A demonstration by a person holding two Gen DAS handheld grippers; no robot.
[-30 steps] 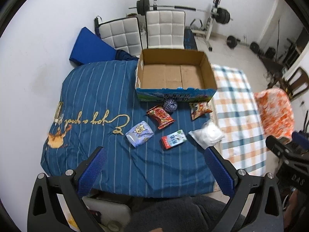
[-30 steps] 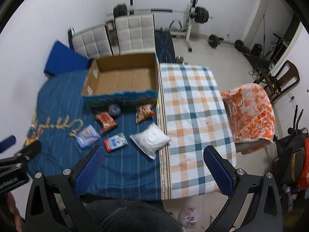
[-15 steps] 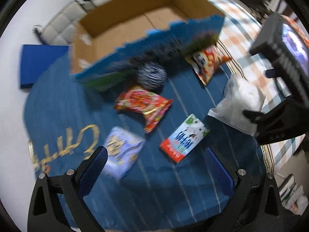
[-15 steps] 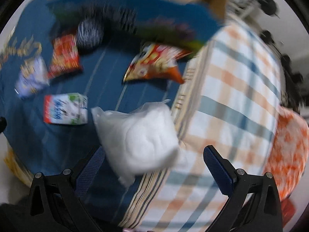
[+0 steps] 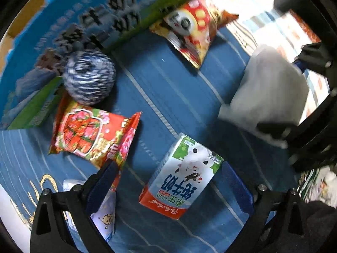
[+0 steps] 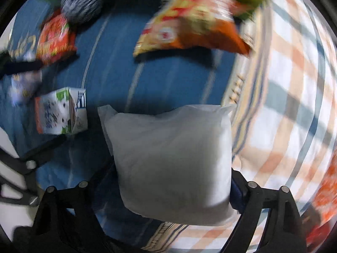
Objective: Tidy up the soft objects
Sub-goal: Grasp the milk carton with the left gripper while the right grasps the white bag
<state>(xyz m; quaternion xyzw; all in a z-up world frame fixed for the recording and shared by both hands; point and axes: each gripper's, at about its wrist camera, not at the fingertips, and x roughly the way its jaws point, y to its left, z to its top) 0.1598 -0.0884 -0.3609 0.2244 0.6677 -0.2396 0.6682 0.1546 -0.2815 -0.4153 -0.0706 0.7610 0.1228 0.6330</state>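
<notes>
Item: milk carton (image 5: 181,177), lying flat on the blue striped cover (image 5: 179,84), between the spread fingers of the left tongs (image 5: 168,181), not yet pinched. Within the last second both tongs dropped from a high overview to just above the cover; picking is about to begin.

Item: white soft pouch (image 6: 170,160), at the seam with the checked cloth (image 6: 284,105). Right tongs (image 6: 168,189) straddle it, jaws wide; contact cannot be told through blur.

Neighbours, left view: red snack bag (image 5: 90,135) at 10 o'clock of the carton, its corner touching the left finger; pale tissue pack (image 5: 103,215) under that finger; yarn ball (image 5: 89,77) at 11; panda snack bag (image 5: 189,29) at 12.

Edges: cardboard box (image 5: 63,21) wall beyond the ball. Open cover lies between carton and pouch; the right tongs crowd 3 o'clock.
</notes>
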